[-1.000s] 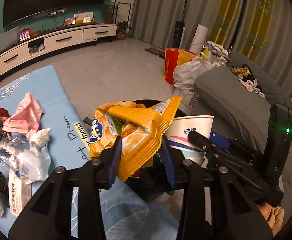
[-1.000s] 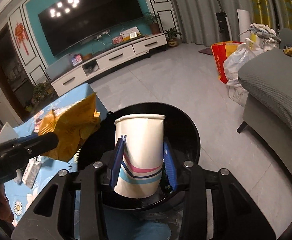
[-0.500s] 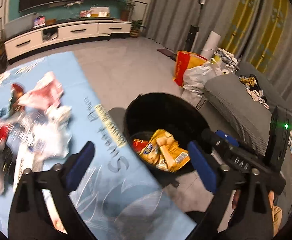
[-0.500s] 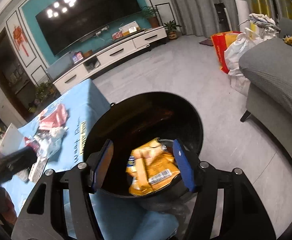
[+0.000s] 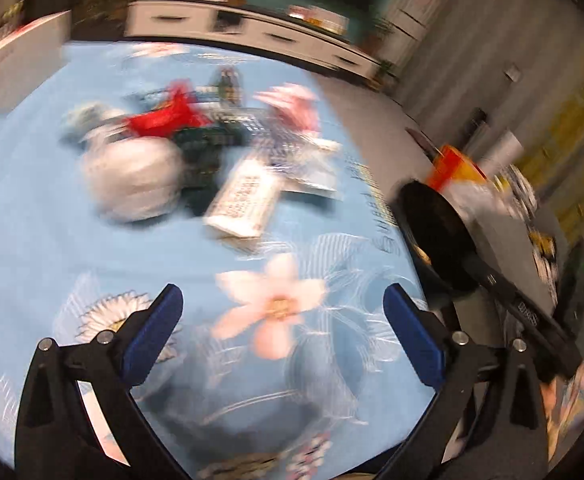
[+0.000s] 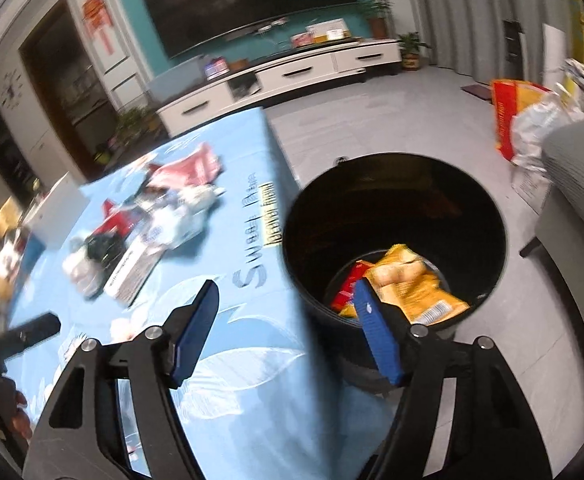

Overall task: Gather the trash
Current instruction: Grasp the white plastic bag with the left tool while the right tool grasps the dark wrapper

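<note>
On the blue flowered cloth of the tabletop (image 5: pixel 44 216) the remaining trash sits in one loose heap toward eleven and twelve o'clock of the left wrist view: a pale crumpled bag (image 5: pixel 132 176) at the left, a red wrapper (image 5: pixel 164 118) above it, a dark green wrapper (image 5: pixel 202 152) in the middle, a white printed packet (image 5: pixel 248 196) lying flat, and a pink wrapper (image 5: pixel 292 106) at the far right of the heap. The left gripper (image 5: pixel 278 300) hangs over the bare cloth short of the heap with its jaws spread wide and nothing between them. The view is smeared, so exact edges of the pieces are hard to tell. At three o'clock stands the black bin (image 5: pixel 436 220), just off the cloth's edge. In the right wrist view the right gripper (image 6: pixel 284 292) straddles the tabletop edge and the bin (image 6: pixel 396 168); its jaws are opening and nothing lies between them, while an orange snack bag (image 6: pixel 412 284) and a red packet (image 6: pixel 348 286) rest at the bin's bottom. The step in hand looks like the reach for the next piece. It would go best to let the left gripper settle before it closes, to choose the nearest free piece, probably the white packet, and to take it by a raised edge instead of pressing flat on the cloth, which could bunch up. The light wrappers may drag their neighbours, so lift straight up first.
</note>
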`<action>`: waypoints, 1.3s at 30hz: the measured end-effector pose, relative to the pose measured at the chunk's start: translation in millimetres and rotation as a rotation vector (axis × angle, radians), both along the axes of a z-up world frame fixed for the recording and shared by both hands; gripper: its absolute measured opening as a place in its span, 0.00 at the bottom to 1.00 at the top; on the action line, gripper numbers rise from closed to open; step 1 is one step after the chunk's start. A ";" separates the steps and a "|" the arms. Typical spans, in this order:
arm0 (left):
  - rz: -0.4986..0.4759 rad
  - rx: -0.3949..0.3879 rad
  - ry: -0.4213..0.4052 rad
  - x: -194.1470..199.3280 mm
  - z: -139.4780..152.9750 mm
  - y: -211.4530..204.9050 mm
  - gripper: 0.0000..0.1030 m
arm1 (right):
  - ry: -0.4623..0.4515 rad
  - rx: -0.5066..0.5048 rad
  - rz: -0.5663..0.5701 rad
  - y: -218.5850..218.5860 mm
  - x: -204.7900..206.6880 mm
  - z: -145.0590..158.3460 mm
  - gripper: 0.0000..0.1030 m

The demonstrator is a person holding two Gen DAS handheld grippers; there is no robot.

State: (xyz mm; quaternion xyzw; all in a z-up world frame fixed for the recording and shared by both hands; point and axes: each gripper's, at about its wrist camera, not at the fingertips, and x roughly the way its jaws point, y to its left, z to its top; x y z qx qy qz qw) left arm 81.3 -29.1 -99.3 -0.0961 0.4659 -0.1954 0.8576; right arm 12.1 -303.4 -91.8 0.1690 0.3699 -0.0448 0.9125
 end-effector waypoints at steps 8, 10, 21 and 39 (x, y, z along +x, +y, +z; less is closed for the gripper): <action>0.116 -0.078 0.002 -12.2 -8.0 75.6 0.97 | 0.032 -0.036 0.131 54.0 11.8 4.8 0.67; 0.083 -0.120 -0.041 -17.0 -5.9 82.3 0.97 | 0.031 -0.041 0.156 64.0 14.1 7.6 0.68; 0.038 -0.048 -0.162 -17.4 -1.3 96.6 0.97 | 0.075 -0.048 0.302 119.9 35.7 -1.9 0.70; 0.116 0.033 -0.152 69.1 -24.6 86.7 0.97 | 0.022 0.128 0.425 165.9 124.7 -0.7 0.70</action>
